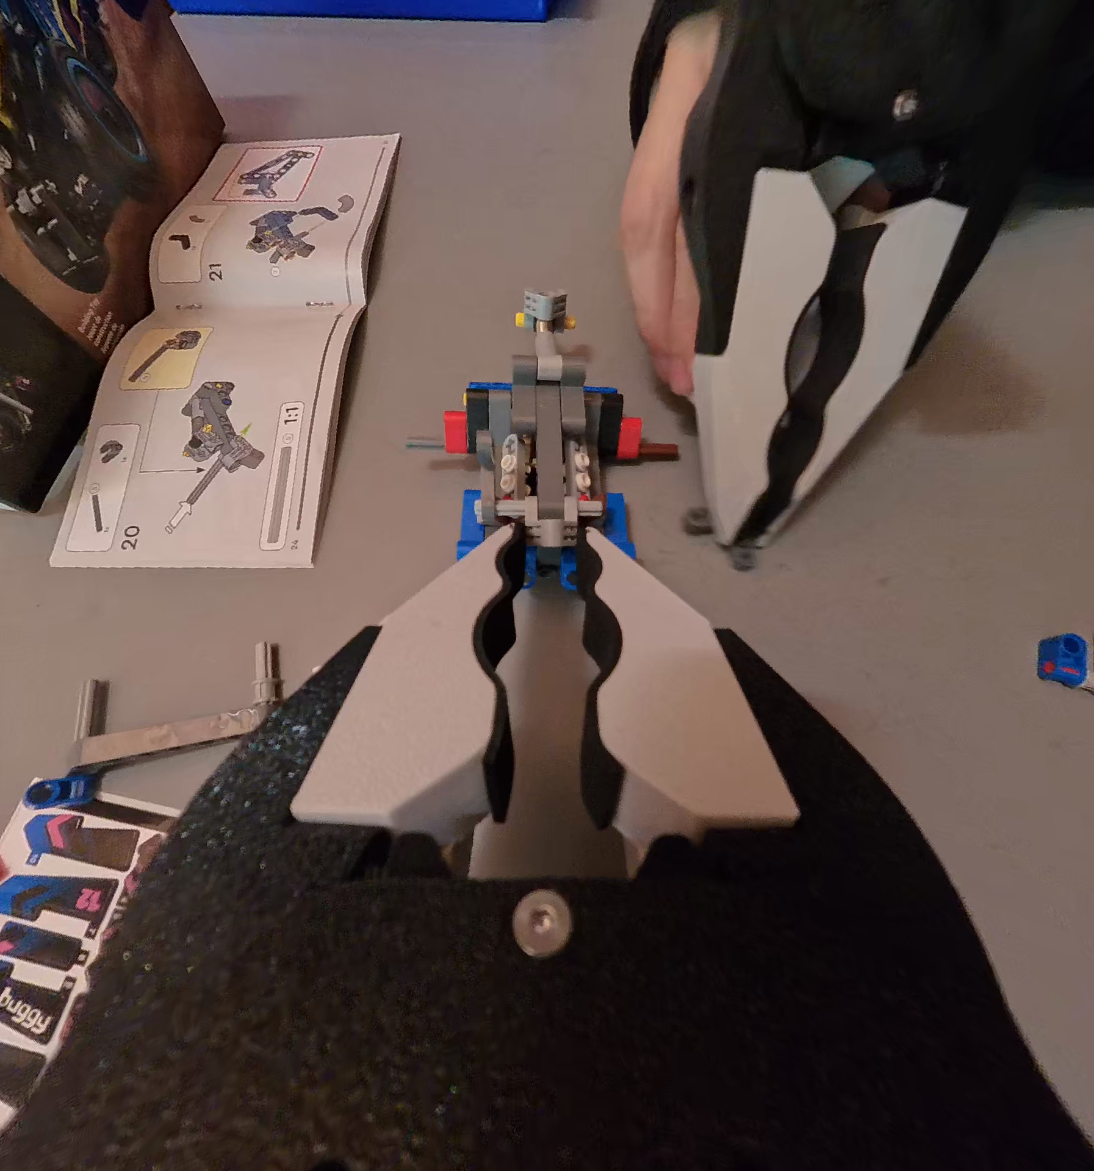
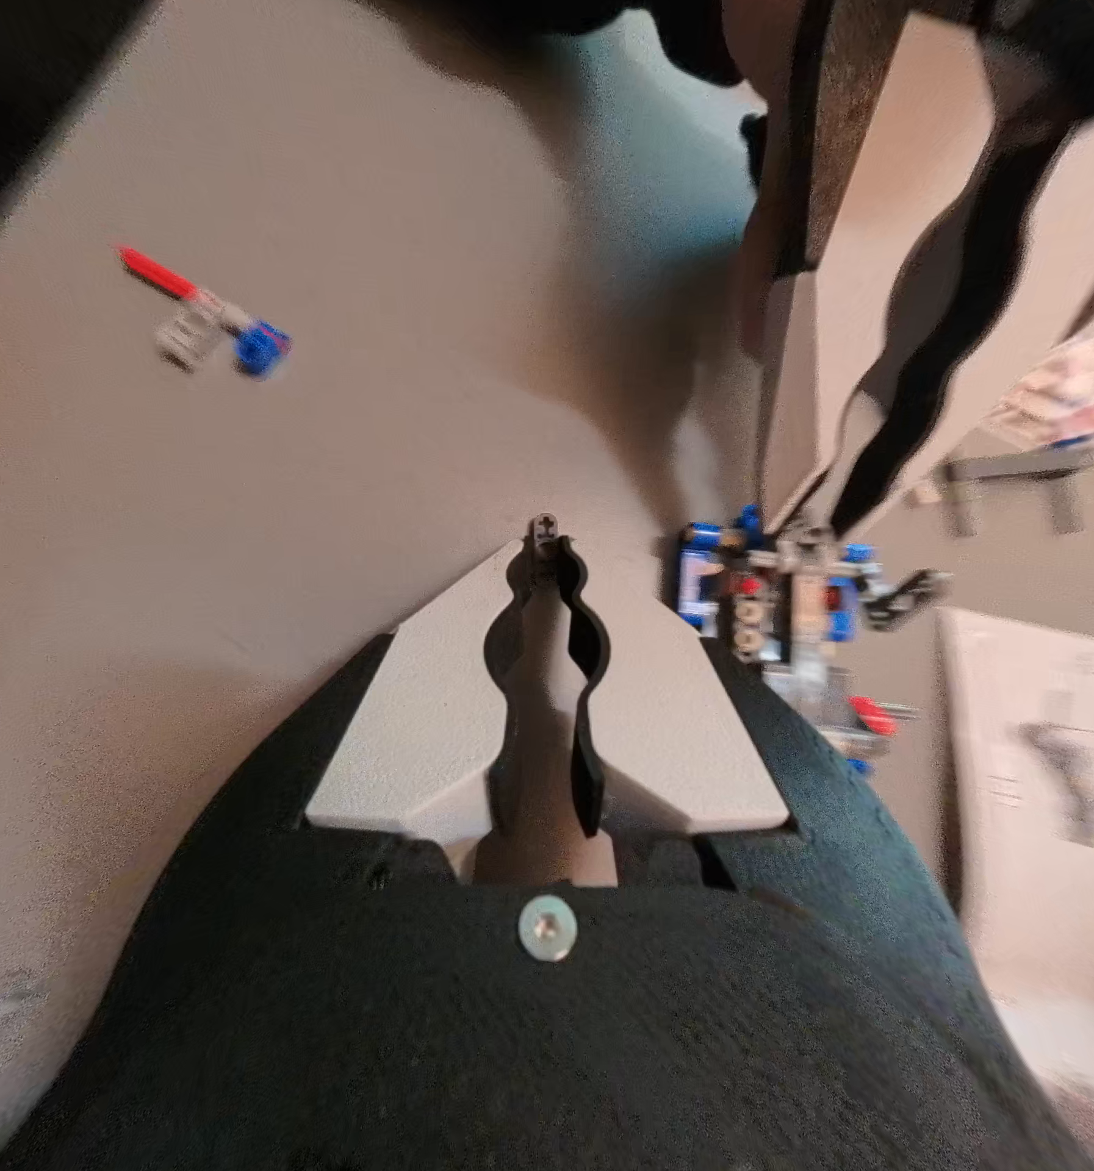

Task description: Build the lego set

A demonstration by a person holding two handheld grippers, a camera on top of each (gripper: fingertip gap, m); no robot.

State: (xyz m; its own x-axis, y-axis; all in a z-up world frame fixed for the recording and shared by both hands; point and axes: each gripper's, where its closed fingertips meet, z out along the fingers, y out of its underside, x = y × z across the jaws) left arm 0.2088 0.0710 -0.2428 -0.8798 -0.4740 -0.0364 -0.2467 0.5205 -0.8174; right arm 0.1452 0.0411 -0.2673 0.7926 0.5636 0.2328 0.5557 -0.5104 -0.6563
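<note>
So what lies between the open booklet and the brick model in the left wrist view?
Only bare grey table lies between the booklet and the brick model, in the left wrist view.

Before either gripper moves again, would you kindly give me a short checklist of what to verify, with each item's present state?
1. Left gripper grips the brick model: ok; its fingertips close on the model's grey near end.
2. Model stands on the table: ok, upright on its blue base.
3. Right gripper holds its part: ok; a small grey connector piece sticks out between its tips.
4. Right gripper clear of the model: ok in the left wrist view, though the picture is blurred there.
5. Instruction booklet open and in view: ok.
6. Loose blue and grey assembly out of the way: ok, off to the right.
</note>
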